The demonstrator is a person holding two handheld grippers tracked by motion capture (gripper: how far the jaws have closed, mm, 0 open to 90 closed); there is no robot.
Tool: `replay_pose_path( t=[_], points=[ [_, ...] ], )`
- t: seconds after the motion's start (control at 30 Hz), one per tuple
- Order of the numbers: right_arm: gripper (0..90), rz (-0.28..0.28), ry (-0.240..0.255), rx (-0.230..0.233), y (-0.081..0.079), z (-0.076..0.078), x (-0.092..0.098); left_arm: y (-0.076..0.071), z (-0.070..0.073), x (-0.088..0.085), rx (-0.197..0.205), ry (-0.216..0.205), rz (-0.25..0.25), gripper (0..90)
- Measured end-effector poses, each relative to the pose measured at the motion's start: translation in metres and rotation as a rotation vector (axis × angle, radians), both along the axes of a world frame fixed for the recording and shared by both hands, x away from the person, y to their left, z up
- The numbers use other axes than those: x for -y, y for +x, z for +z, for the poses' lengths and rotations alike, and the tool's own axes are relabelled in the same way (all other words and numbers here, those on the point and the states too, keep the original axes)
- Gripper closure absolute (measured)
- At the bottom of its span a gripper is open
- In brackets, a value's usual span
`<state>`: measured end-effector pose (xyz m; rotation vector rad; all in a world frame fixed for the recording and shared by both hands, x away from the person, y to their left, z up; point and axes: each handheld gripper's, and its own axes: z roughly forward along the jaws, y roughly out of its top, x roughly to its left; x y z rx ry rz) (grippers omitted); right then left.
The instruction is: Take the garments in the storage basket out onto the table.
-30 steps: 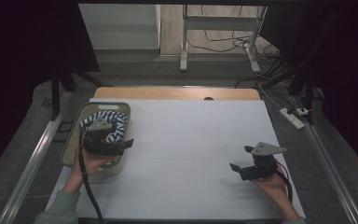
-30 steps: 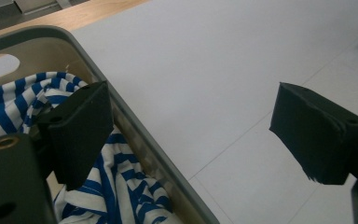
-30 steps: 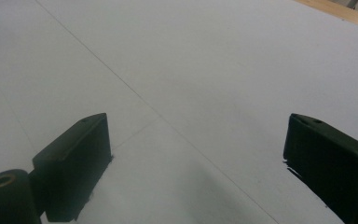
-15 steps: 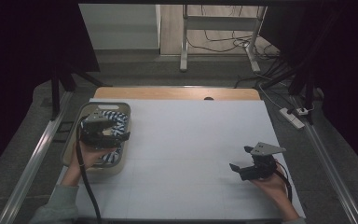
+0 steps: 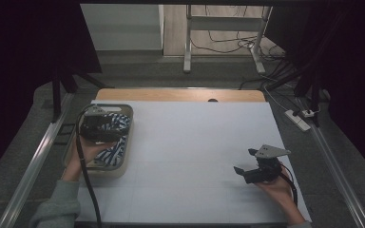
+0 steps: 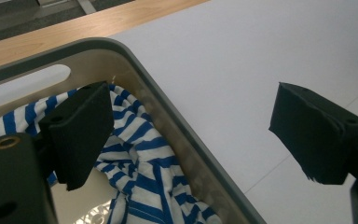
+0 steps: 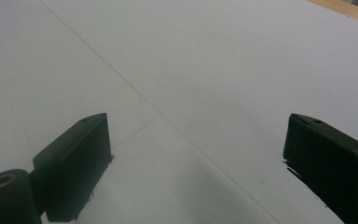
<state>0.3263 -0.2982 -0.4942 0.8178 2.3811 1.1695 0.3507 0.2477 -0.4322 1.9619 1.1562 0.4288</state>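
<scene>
left gripper (image 5: 105, 124) jaws spread wide over the grey tray (image 5: 127, 142) at 9 o'clock on the white table (image 5: 195, 142) — blue-striped cloth (image 6: 140, 163) inside, ungripped, right gripper (image 5: 247, 164) also agape, empty, hovering at 4 o'clock

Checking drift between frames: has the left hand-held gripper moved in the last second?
Yes. The left hand-held gripper has moved away from the person, from mid-bin toward the far end of the grey bin.
</scene>
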Motion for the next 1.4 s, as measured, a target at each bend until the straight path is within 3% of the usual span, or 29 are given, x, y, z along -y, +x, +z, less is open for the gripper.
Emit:
replay_pose_path(
  t=[0.53, 0.93, 1.4],
  points=[
    [7.3, 0.002, -0.012, -0.008, 0.001, -0.001, -0.001, 0.028, -0.005, -0.003, -0.035, 0.005, 0.007, 13.8],
    [7.3, 0.008, -0.014, -0.010, 0.001, -0.002, -0.001, 0.039, -0.007, -0.005, -0.042, 0.016, 0.019, 13.7],
    [7.3, 0.005, -0.020, -0.014, 0.002, -0.003, -0.002, 0.061, -0.016, -0.014, -0.074, 0.032, 0.056, 13.4]
  ],
)
